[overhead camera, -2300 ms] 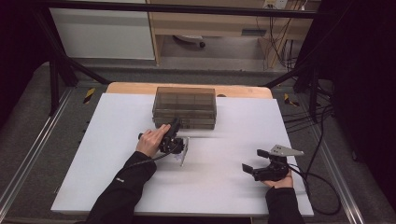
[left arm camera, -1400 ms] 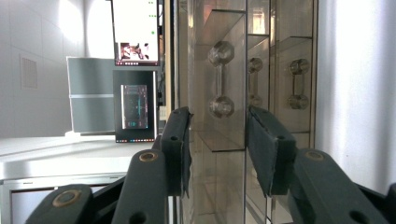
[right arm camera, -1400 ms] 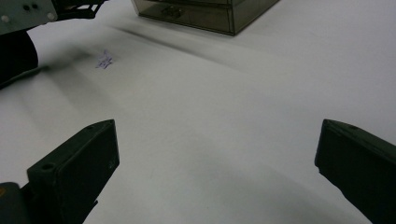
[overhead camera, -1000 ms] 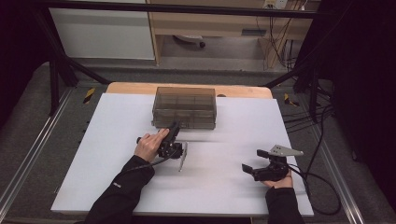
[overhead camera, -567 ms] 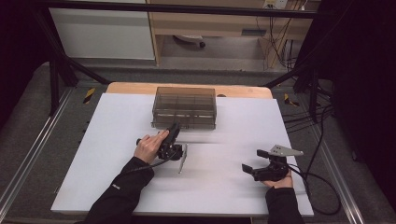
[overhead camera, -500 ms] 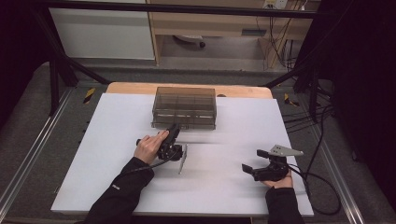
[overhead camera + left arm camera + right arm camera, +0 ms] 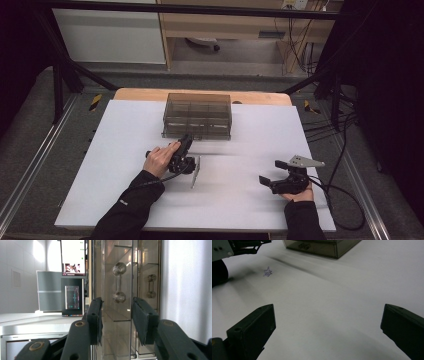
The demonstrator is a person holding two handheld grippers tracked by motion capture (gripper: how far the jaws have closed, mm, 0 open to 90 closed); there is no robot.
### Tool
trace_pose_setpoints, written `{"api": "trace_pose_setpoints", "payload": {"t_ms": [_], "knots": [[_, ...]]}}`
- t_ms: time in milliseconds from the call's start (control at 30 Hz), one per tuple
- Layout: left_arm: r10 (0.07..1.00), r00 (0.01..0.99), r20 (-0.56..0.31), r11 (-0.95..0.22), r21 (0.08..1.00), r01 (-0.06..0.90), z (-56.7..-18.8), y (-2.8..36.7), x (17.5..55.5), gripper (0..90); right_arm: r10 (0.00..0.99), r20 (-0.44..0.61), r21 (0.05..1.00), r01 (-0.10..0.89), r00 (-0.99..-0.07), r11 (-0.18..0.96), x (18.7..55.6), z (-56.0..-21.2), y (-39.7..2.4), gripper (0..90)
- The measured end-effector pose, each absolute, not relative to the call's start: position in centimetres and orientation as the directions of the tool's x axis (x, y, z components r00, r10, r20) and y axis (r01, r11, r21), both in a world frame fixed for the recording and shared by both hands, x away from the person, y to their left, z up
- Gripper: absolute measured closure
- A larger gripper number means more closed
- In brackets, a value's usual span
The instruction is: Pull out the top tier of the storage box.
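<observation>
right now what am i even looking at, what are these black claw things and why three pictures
A person sits at a white table holding a hand-held two-jaw gripper in each hand. The high view looks down from above. The other two come from cameras riding on the grippers, looking along their black jaws.

The left gripper is turned on its side and points at a clear drawer box at the table's far side. Its jaws stand partly apart with a drawer handle beyond them; nothing is gripped.

The right gripper rests near the table's right edge, jaws wide open, holding nothing.
</observation>
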State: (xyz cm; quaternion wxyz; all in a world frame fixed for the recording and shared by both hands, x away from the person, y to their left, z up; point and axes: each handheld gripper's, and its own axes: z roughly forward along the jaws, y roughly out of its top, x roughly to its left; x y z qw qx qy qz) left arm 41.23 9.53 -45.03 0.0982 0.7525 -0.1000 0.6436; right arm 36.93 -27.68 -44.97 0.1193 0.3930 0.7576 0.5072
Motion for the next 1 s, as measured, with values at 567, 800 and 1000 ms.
{"api": "trace_pose_setpoints", "payload": {"t_ms": [567,800,1000], "knots": [[-0.009,0.154,0.988,-0.961,0.034,-0.275,-45.2,9.4,40.5,61.3,0.717,0.220,0.862,0.476,-0.662,0.175,36.9,-44.9,-27.7,0.4],[-0.005,0.154,0.988,-0.961,0.038,-0.275,-45.2,9.4,40.2,61.4,0.717,0.220,0.862,0.475,-0.662,0.175,36.9,-45.0,-27.7,0.4],[-0.003,0.155,0.988,-0.964,0.038,-0.264,-45.2,9.3,40.1,61.3,0.717,0.220,0.862,0.475,-0.662,0.175,36.9,-45.0,-27.7,0.4]]}}
